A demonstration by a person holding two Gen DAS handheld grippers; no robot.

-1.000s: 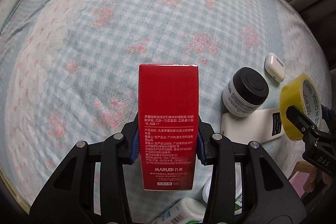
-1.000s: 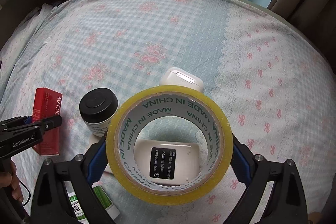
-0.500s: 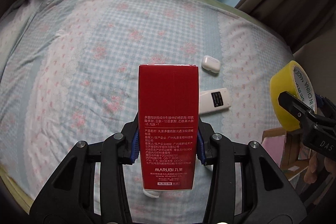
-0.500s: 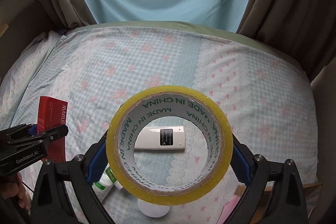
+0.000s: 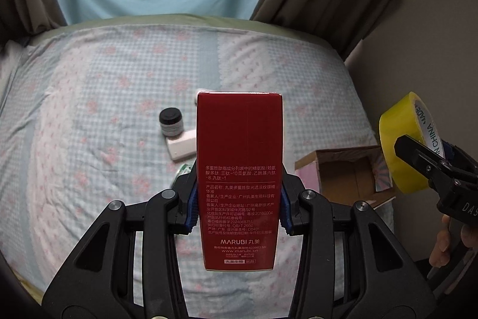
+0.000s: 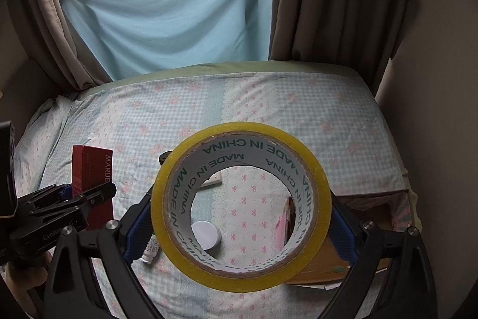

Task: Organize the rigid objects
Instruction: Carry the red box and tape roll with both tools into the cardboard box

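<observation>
Both grippers have climbed well above the bed since a moment ago, and the scattered items on the quilt look small and far below now. Left gripper (image 5: 239, 208) is clamped on the red box (image 5: 239, 181), blue pads pressing its two narrow sides about two-thirds of the way down, so the carton stands upright between the fingers with its top edge poking well past the tips. It's glossy cardboard, tall and rectangular, white print running down the face. Over on the right, the right gripper (image 6: 240, 224) is squeezing the tape roll (image 6: 240, 202) across its outer rim, the roll standing on edge with its hole facing the camera. Yellow translucent tape outside, pale card core inside, green lettering round it.

Down on the checked, flower-printed bedspread (image 5: 89, 139), soft and a bit rumpled, the black-lidded jar (image 5: 171, 121) sits touching the end of the white remote (image 5: 182, 147), which disappears behind the box. A green-and-white tube (image 5: 182, 171) peeks out just beside the left finger. Through the roll's hole I can see a white round lid (image 6: 206, 235) lying flat on the cloth. An open cardboard box (image 5: 343, 172), brown and matte with a pink flap, sits at the bed's right edge, below and between the two grippers. Light blue cloth (image 6: 167, 14) hangs at the window between the brown curtains.
</observation>
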